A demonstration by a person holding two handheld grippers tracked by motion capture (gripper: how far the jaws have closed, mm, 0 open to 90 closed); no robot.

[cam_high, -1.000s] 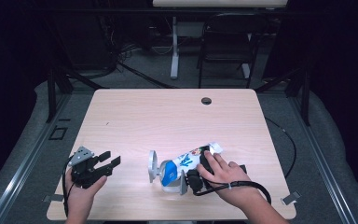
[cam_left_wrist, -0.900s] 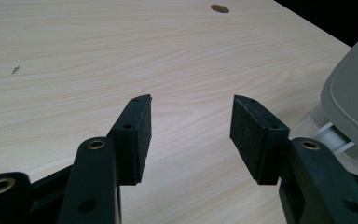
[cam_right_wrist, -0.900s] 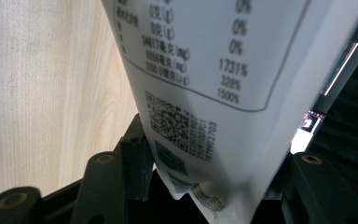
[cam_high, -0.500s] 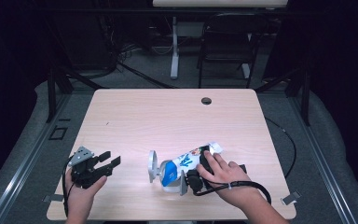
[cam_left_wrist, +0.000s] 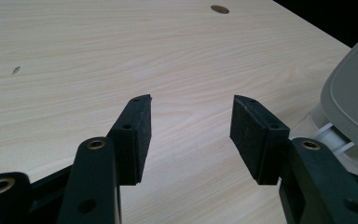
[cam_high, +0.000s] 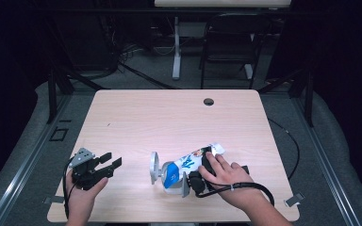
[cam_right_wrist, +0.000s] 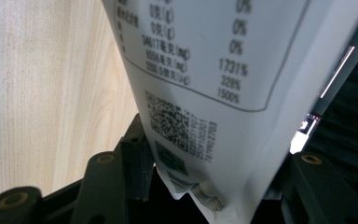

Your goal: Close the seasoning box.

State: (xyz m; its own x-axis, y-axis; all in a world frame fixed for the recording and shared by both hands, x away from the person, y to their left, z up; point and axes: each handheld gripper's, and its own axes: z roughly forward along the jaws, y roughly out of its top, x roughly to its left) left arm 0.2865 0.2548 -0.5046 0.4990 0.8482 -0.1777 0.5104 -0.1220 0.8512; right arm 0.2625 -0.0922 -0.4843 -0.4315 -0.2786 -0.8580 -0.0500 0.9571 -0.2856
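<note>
Your right gripper (cam_high: 188, 181) has its jaws clamped on the white and blue pouch (cam_high: 188, 162) – in the right gripper view the pouch's (cam_right_wrist: 214, 93) printed back, with its QR code, sits wedged between both black jaws. The pouch lies on its side on the wooden table (cam_high: 169, 117), near the front edge, under your right hand (cam_high: 226, 176). Your left gripper (cam_high: 106, 165) rests well apart at the front left, jaws spread wide with nothing but bare tabletop (cam_left_wrist: 121, 56) between them

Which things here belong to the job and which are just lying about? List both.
In the job:
- pouch, lying on the table
- right gripper, shut on the pouch
- white holder at the pouch's end

Lying about:
- left gripper, open, apart
- chair beyond
</note>
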